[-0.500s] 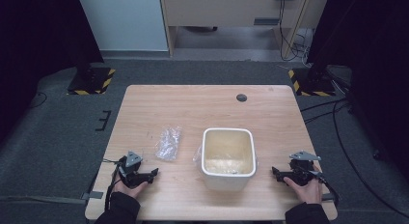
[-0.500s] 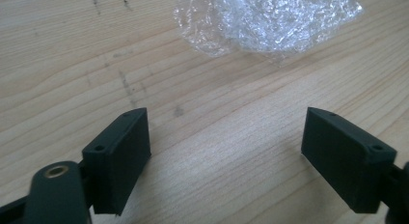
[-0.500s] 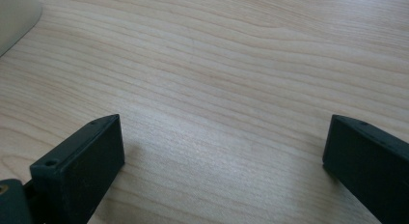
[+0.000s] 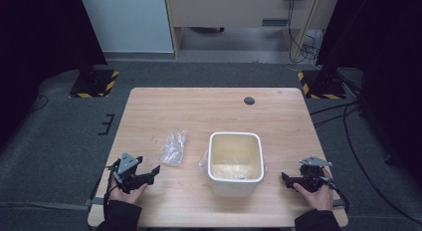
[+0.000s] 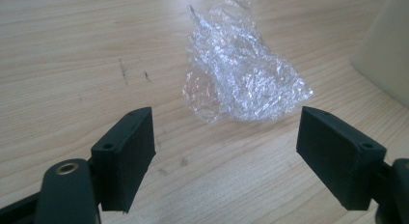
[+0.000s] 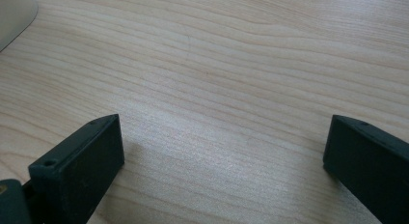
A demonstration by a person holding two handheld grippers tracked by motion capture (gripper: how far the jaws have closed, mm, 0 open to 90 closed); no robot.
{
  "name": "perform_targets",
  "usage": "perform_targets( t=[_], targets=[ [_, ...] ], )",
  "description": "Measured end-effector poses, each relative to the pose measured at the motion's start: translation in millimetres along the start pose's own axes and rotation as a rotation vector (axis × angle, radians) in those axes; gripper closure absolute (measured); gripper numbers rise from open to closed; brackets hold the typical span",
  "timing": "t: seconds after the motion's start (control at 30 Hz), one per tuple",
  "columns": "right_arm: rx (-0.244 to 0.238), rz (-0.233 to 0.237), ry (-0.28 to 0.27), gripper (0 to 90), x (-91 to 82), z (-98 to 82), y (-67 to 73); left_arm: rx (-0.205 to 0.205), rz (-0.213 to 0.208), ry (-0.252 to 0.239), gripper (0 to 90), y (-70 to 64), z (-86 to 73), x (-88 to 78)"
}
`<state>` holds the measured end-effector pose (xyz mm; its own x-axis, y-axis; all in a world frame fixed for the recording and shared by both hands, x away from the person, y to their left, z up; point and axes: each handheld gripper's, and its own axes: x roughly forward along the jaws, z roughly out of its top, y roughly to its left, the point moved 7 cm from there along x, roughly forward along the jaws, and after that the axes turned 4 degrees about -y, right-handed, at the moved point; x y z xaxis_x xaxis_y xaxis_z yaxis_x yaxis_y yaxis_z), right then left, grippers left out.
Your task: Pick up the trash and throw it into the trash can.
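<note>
The light wooden rectangular counter (image 4: 214,111) carries everything here, with a small dark round hole (image 4: 249,100) near its far edge at about 12 o'clock from the centre.

Next in size is the white, square, rounded-corner plastic tub (image 4: 235,161), standing upright and open-topped slightly toward 5 o'clock from the counter's middle. It sits between the two grippers, which suggests it is meant as the receptacle, within reach of both hands. Something pale lies in its bottom; what it is cannot be made out. A bit of clear film shows at the tub's left wall.

The crumpled clear plastic wrap (image 4: 173,147) lies loose on the wood at 9 o'clock from the tub, near it but apart. In the left gripper view the wrap (image 5: 243,74) is at 12 o'clock, ahead of the jaws and not between them.

The left gripper (image 4: 149,174), held in a hand at the counter's 7 o'clock corner, has its jaws spread wide and empty. It points toward the wrap, so it seems lined up to take it.

The right gripper (image 4: 286,178), at 5 o'clock, is likewise spread wide and holds nothing; it rests low over bare wood, likely waiting, with the tub's corner (image 6: 14,11) at 10 o'clock in its own view.
</note>
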<state>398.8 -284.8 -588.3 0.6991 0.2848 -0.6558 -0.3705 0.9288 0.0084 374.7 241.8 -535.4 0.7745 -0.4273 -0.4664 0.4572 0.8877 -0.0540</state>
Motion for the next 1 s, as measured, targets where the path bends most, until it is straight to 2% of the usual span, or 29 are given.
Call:
perform_targets(
  t=[0.3,0.53,0.8,0.83,1.0],
  targets=[
    [0.000,0.000,0.000,0.8,0.0,0.0,0.0,0.005,-0.026,-0.058,22.0,-8.1,17.3,-4.1],
    [0.000,-0.001,-0.002,0.9,0.1,0.1,0.0,0.012,-0.039,-0.118,23.0,-11.5,41.2,-8.4],
    [0.000,-0.002,-0.002,0.8,0.2,0.1,0.0,0.010,-0.048,-0.154,23.5,-15.9,63.5,-3.9],
    [0.000,-0.002,-0.002,0.8,0.1,0.1,0.0,0.018,-0.053,-0.159,23.5,-18.3,70.3,-2.3],
    [0.000,-0.002,-0.002,0.8,0.2,0.1,0.0,0.033,-0.058,-0.173,23.7,-22.7,82.9,1.1]
  ],
)
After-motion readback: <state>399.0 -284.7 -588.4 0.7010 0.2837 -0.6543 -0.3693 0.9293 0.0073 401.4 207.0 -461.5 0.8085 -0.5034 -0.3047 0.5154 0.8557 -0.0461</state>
